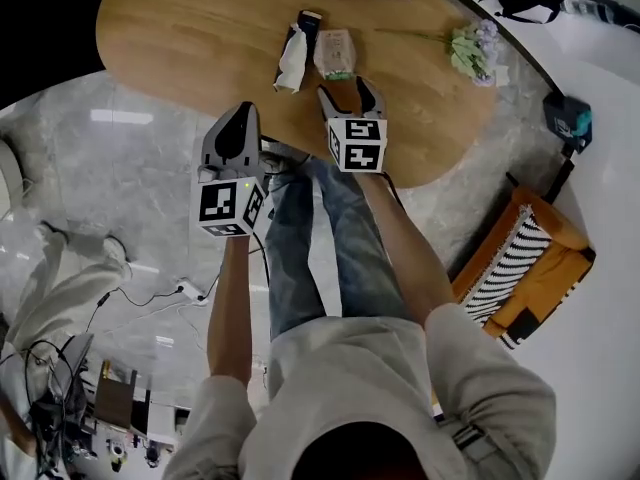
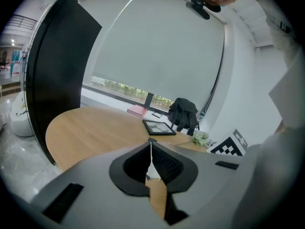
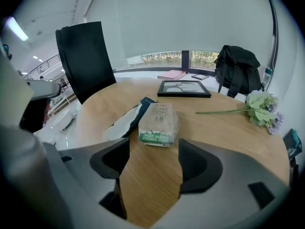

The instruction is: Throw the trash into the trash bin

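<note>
Right gripper view shows the packet (image 3: 158, 123) on the table (image 3: 219, 142), straight ahead of the right gripper (image 3: 154, 149). That gripper's jaws stand wide apart with only bare wood between them, and they touch nothing. The packet is pale and crinkled, with a green band across the end nearest the gripper. White print sits on the band and dark print higher up, all too small to read. Its long axis runs away from the gripper, green end toward it.

Just left of it, almost touching, lies a crumpled white tissue (image 3: 121, 123) on a dark wrapper (image 3: 145, 101). This is also long and roughly parallel to the packet, leaning slightly left. A picture frame (image 3: 184, 88) and a flower sprig (image 3: 259, 109) lie farther back.

Head view has the packet (image 1: 335, 54) and tissue (image 1: 291, 63) side by side near the table's (image 1: 180, 28) close edge. The right gripper (image 1: 347, 90) is just short of the packet. The left gripper (image 1: 240, 116) hangs beside the table edge, well left of the trash. Black-and-white square markers cover both cubes.

Left gripper view shows the left gripper's (image 2: 151, 144) jaws pressed together at the tips, holding nothing.
</note>
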Motion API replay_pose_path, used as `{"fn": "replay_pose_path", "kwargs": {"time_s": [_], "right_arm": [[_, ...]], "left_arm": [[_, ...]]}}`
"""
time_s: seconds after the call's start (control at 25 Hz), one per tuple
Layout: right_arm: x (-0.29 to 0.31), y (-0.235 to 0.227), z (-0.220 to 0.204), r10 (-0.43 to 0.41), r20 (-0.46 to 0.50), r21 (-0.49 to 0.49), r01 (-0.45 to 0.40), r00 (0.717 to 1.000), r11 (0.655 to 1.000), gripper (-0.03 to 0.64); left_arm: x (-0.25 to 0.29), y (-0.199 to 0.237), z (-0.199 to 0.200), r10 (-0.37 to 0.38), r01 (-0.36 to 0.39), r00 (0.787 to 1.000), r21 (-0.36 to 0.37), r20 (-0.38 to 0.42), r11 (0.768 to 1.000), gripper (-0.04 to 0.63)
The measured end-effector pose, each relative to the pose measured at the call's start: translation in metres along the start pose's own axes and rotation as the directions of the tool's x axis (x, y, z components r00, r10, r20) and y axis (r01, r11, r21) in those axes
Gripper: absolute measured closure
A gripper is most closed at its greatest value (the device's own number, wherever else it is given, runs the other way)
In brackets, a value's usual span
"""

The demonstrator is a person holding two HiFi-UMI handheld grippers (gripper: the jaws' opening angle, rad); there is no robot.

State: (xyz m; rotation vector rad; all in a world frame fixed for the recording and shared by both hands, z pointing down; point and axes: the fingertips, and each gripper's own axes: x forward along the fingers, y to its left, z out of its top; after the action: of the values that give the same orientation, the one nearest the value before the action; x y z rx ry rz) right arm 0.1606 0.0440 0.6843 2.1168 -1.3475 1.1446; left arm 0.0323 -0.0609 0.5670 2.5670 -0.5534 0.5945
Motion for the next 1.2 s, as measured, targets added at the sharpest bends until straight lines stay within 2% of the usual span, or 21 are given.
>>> {"fn": "replay_pose_path", "kwargs": {"time_s": [0.44, 0.96, 1.2], "right_arm": [[0.029, -0.011, 0.004, -0.058, -0.021, 0.072, 0.060, 0.998, 0.996, 0.302], [0.010, -0.013, 0.016, 0.066, 0.010, -0.034, -0.066, 0.998, 0.997, 0.308], [-0.007, -0.002, 0.035, 0.128, 0.059, -0.088, -0.122, 0.990, 0.989, 0.308]], "left_arm": [[-0.003, 0.022, -0.001, 0.033, -0.033, 0.999, -0.005, -0.005, 0.999, 0.572], [-0.007, 0.019, 0.002, 0.095, -0.094, 0.995, -0.046, 0.027, 0.995, 0.572], [-0.019, 0.021, 0.005, 0.147, -0.143, 0.987, -0.066, 0.059, 0.987, 0.572]]}}
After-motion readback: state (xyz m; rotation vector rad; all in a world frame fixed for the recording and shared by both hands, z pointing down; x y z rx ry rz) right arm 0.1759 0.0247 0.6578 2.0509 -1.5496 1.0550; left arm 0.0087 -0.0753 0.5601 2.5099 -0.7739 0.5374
